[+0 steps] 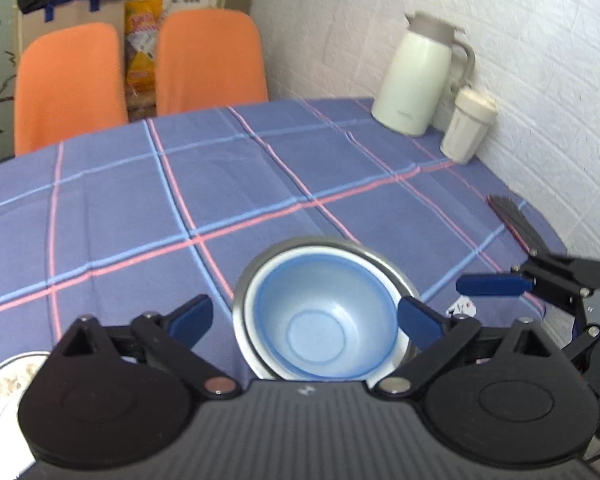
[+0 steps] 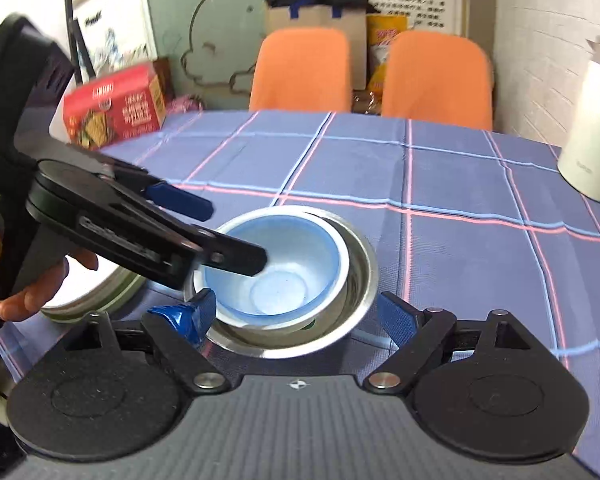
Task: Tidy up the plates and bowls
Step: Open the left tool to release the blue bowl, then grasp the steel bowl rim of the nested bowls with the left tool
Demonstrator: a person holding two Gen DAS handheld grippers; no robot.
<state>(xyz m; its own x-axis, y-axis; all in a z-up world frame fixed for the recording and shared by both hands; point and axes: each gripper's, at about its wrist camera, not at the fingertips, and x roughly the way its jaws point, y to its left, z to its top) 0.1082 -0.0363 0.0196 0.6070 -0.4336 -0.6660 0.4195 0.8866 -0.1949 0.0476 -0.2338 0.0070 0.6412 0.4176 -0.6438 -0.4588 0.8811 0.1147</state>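
**A:** Left tool (image 1: 304, 306)?

**B:** Jaws stood wide and gripped nothing. The blue bowl (image 1: 320, 328) sat between its fingers, one of them over the bowl's rim. A hand (image 2: 32, 292) held its grip.

**A:** Right tool (image 2: 296, 298)?

**B:** It was parted either side of the steel bowl (image 1: 340, 245). From the left wrist, the one finger in view stood clear of the bowl. I saw no grip.

**A:** Where were the bowls?

**B:** The blue bowl was nested in the steel one, off-centre, by the near edge of the surface (image 1: 140, 200), on checked cloth.

**A:** Further out?

**B:** A speckled dish (image 1: 4, 380) lay at the near left, partly hidden. A cream jug (image 1: 416, 76) and a lidded cup (image 1: 466, 124) stood side by side at the far right corner, by the wall. A red box (image 2: 116, 108) was at the far left corner. Two orange chairs (image 1: 68, 84) stood beyond the far edge.
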